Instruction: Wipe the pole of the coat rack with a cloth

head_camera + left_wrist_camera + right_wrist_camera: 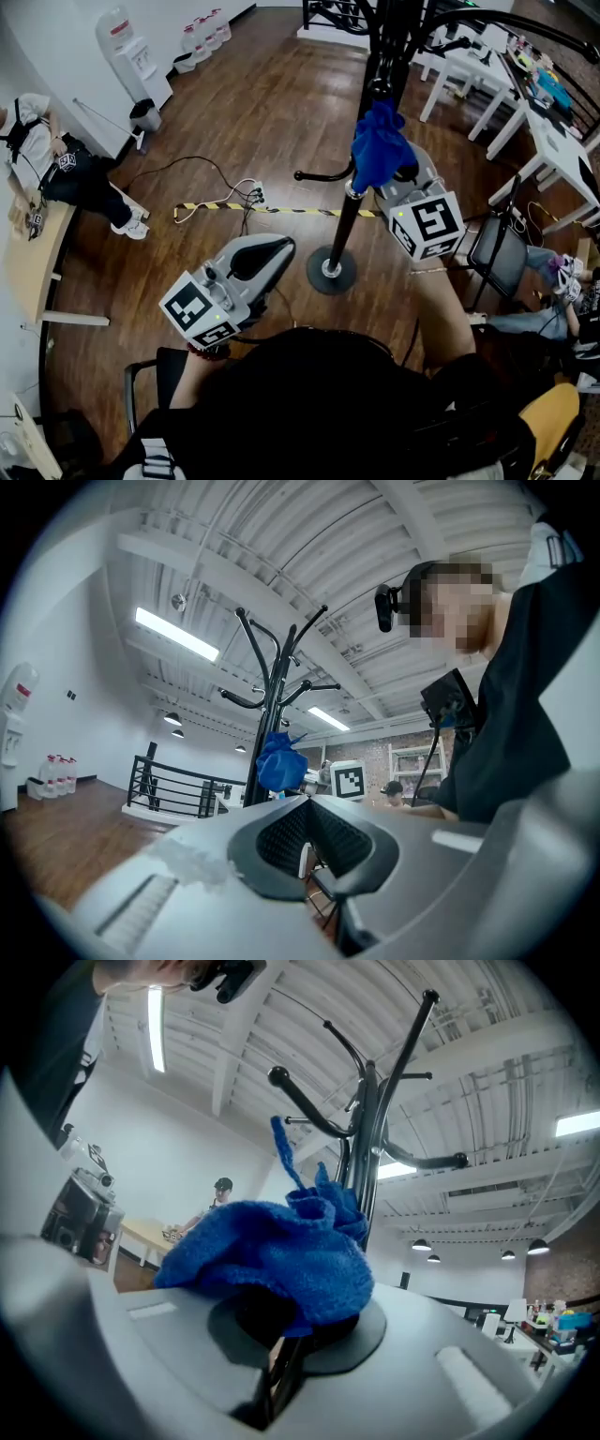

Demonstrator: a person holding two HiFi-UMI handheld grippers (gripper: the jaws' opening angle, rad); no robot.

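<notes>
Pole (348, 221) stands upright, right behind the cloth (378, 145) pinched by the right gripper (292, 1326); left gripper (309, 829) sits closed and empty, lower left.

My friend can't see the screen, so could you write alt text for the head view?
Seen from above, the right claw holds a bunched blue cloth at the black pole of a coat rack standing on a wooden floor. The left claw hangs empty, lower left, clear of the pole.
</notes>
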